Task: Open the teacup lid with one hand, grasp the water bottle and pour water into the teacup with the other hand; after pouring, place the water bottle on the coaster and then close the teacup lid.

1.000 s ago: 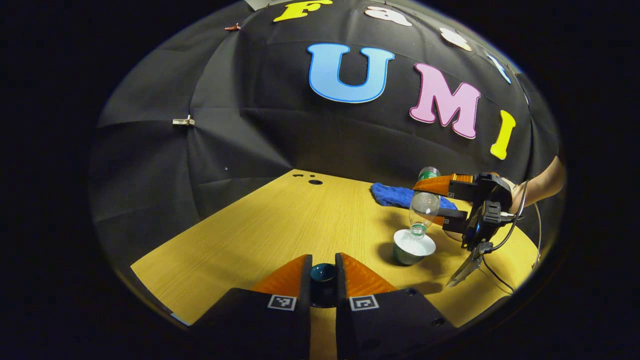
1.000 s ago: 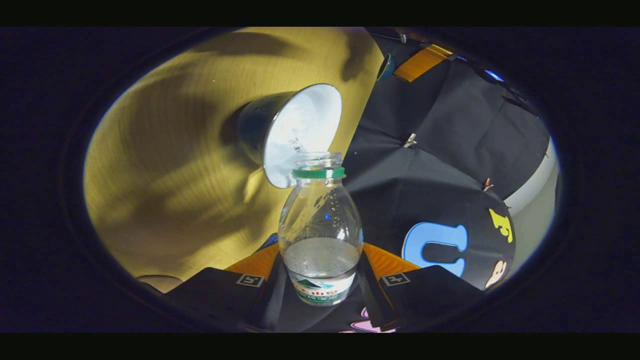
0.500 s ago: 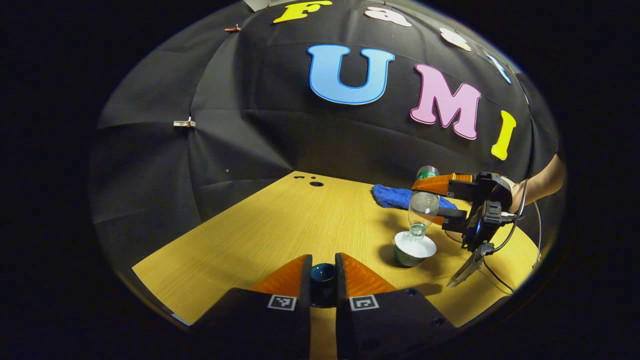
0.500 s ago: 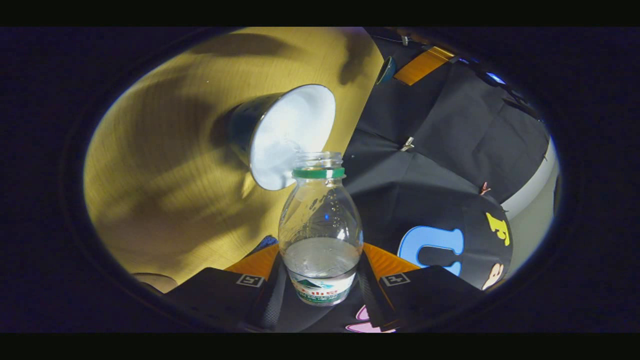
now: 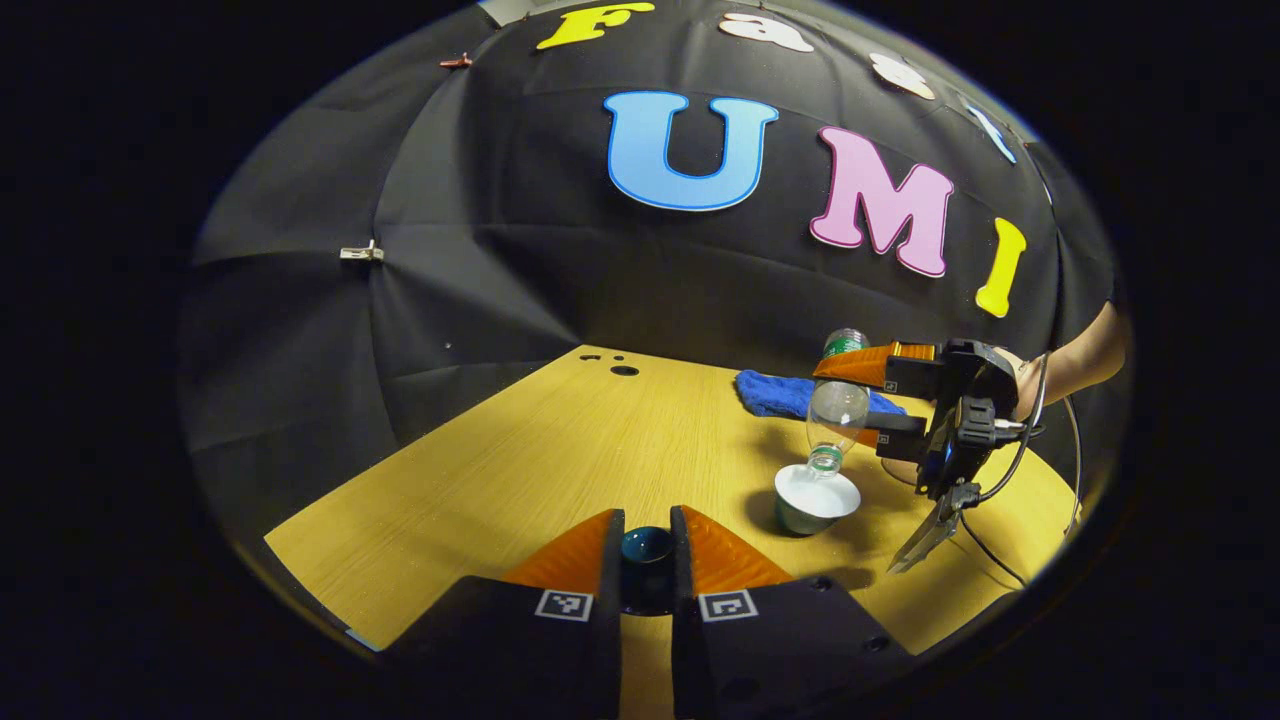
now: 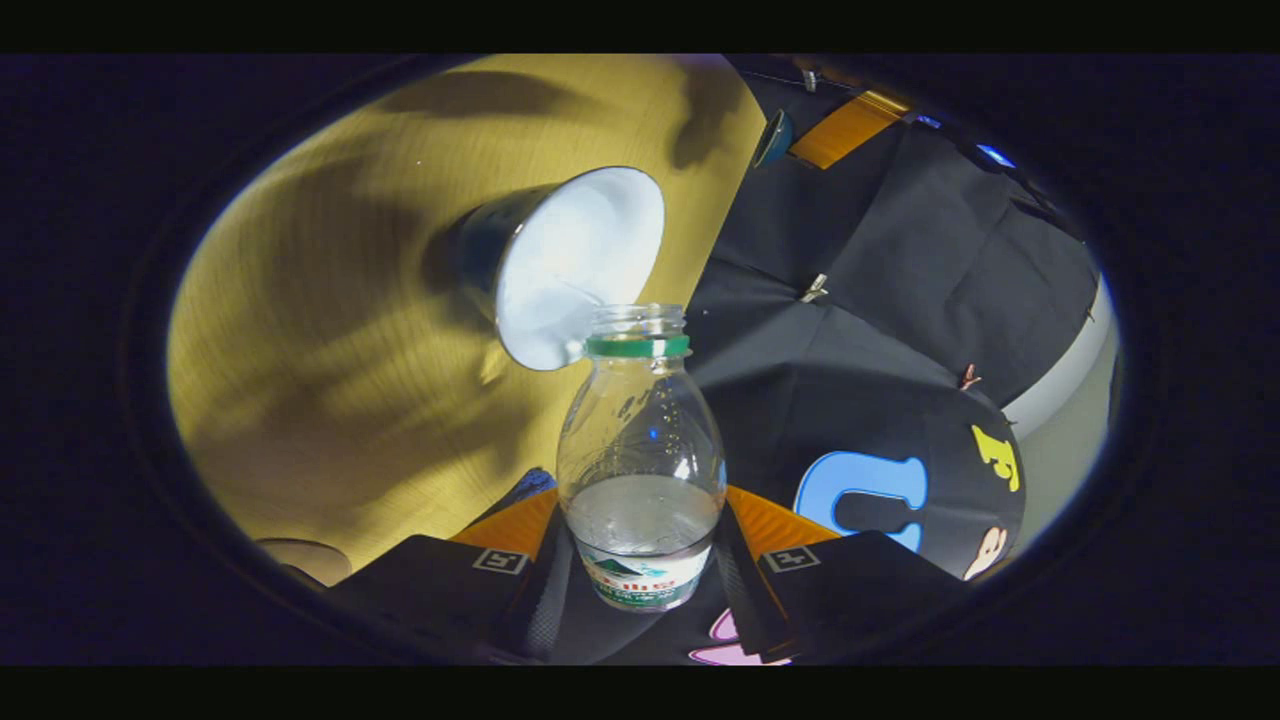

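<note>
Down front in left gripper view, left gripper (image 5: pixel 646 560) w/ jaws closed tight on the teacup lid (image 5: pixel 646 546), a dark teal knob-like piece held off to the side above the table (image 5: pixel 520 460). So lid-off step looks done. Farther right, right gripper (image 5: pixel 860 395) holds the water bottle (image 5: pixel 836 410) tipped mouth-down, neck right over the teacup (image 5: pixel 815 497), which stands on the table w/ white inside showing; blue cloth (image 5: pixel 775 392) lies behind it near the wall. Person's forearm (image 5: pixel 1075 360) comes in from the right edge. Over to right gripper view: jaws clamped both sides on the bottle (image 6: pixel 640 460) low on its body, no cap on, green ring at neck, mouth at the teacup (image 6: pixel 570 265) rim. Bottle looks mostly empty; can't tell any stream, cup's fill level unclear. Pale round shape at lower left edge, maybe the coaster (image 6: pixel 300 558), not sure. Judgement: mid-pour or near its end. Left to do: right the bottle, set it on coaster, put lid back on cup.
</note>
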Tool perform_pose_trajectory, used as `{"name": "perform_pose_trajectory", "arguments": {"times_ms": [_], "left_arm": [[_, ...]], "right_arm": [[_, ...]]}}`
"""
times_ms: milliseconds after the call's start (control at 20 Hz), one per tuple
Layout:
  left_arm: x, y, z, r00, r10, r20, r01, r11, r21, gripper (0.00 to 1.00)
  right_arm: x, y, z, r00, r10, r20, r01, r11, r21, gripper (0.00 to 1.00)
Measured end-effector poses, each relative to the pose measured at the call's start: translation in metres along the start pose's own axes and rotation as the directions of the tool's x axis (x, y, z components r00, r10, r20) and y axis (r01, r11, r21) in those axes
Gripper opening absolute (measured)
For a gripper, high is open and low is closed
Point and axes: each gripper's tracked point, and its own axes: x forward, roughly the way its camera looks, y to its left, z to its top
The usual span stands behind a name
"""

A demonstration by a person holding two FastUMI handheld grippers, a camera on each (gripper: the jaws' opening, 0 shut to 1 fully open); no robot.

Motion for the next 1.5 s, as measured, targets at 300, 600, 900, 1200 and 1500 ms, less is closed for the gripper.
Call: {"name": "perform_pose_trajectory", "arguments": {"times_ms": [300,600,900,1200,1500], "left_arm": [[-0.005,-0.004,0.002,1.0,0.015,0.005,-0.015,1.0,-0.007,0.24],[-0.007,-0.014,0.008,0.999,0.04,0.01,-0.04,0.999,-0.034,0.24],[-0.01,-0.033,0.03,0.999,0.042,0.026,-0.041,0.999,-0.01,0.24],[-0.009,-0.059,0.031,1.0,0.011,0.026,-0.01,1.0,-0.027,0.24],[0.0,-0.088,0.029,1.0,-0.011,0.009,0.011,0.997,-0.076,0.24]], "right_arm": [[-0.007,-0.012,-0.011,0.999,0.007,-0.045,-0.004,0.998,0.067,0.7],[-0.023,-0.027,-0.025,0.988,0.034,-0.152,0.016,0.948,0.317,0.7],[-0.071,-0.009,-0.067,0.928,0.2,-0.315,0.111,0.657,0.746,0.7],[-0.077,0.033,-0.125,0.83,0.345,-0.438,0.421,0.126,0.898,0.7],[-0.066,0.073,-0.15,0.833,0.363,-0.418,0.537,-0.346,0.769,0.71]]}}
